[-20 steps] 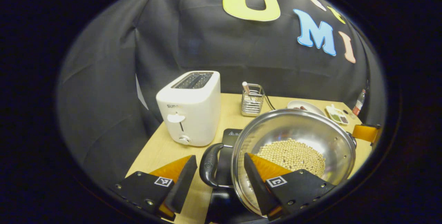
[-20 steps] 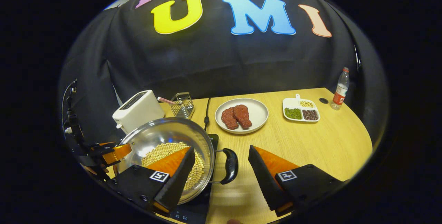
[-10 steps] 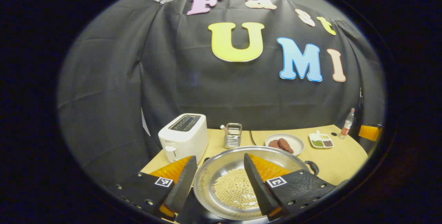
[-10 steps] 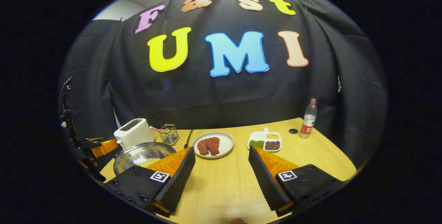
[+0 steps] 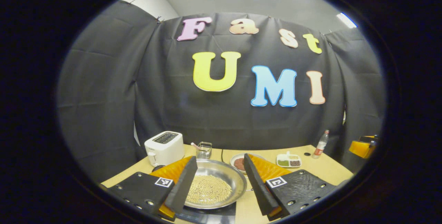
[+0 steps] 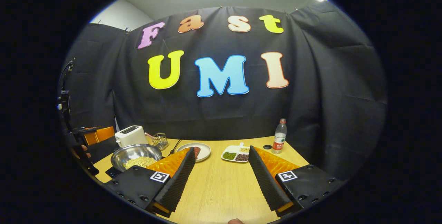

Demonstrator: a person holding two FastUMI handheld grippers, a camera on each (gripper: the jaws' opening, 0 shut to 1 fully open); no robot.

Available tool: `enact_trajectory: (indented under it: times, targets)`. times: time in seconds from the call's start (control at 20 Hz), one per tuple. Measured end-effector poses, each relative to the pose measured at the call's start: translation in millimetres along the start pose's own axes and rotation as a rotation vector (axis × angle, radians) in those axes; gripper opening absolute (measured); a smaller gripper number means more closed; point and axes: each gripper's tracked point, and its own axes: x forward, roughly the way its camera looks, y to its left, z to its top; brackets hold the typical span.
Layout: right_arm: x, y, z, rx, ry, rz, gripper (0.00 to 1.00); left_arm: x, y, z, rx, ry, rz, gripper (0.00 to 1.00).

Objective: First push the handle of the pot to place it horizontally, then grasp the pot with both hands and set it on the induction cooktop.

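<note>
While looking through the left gripper view: left gripper (image 5: pixel 219 186) released, fingers wide apart, gripping nothing. Between and beyond them, the pot (image 5: pixel 215 184) — shiny steel, pale round beans inside — sitting on the black induction cooktop (image 5: pixel 210 213), whose dark edge peeks out under the rim. Behind it on the wooden table (image 5: pixel 328 170): white toaster (image 5: pixel 164 148) to the left, small wire holder (image 5: pixel 204 149) beside that, a plate (image 5: pixel 238 162) with something reddish half hidden by the right finger, a divided snack tray (image 5: pixel 289 161), and a bottle (image 5: pixel 321 144) near the far right corner. Off at the right edge, an orange bit of the right gripper (image 5: pixel 361 146) — can't tell its state from here.

Over in the right gripper view: right gripper (image 6: pixel 219 179) also spread wide, holding nothing, hovering over bare tabletop. Pot off to the left on the cooktop, well apart from these fingers. Toaster and wire holder behind it; plate, tray and bottle across the middle.
</note>
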Motion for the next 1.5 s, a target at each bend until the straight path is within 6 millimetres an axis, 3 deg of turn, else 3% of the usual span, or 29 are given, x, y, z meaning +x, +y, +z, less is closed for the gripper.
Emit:
enact_trajectory:
  times: [0.15,0.35,0.7,0.75,1.0,1.2,1.25,1.5]
  targets:
    - [-35.2,-28.6,12.5,-0.038,-0.048,0.001,0.98,-40.5,-27.0,14.5,0.024,-0.037,-0.012,0.80]
    - [-74.9,-51.6,25.3,-0.103,-0.105,0.005,0.98,-96.5,-49.1,30.4,0.048,-0.090,-0.013,0.80]
    - [-119.1,-46.1,33.5,-0.112,-0.162,-0.005,0.94,-164.6,-59.8,38.5,0.067,-0.113,-0.049,0.80]
    - [-123.5,-43.7,34.4,-0.101,-0.166,-0.008,0.98,-172.1,-56.0,38.9,0.065,-0.115,-0.050,0.80]
    - [-131.6,-38.9,37.3,-0.051,-0.181,-0.039,0.98,-199.3,-24.5,43.1,0.043,-0.128,-0.001,0.80]
    - [-139.8,-33.6,42.1,-0.035,-0.206,-0.042,0.94,-211.0,3.1,50.7,0.026,-0.145,0.039,0.80]
    - [-140.3,-32.6,42.4,-0.039,-0.208,-0.041,0.98,-215.0,5.9,53.6,0.028,-0.154,0.044,0.80]
    - [-140.8,-33.7,48.5,-0.041,-0.215,-0.040,0.98,-222.9,12.9,56.4,0.039,-0.166,0.053,0.80]
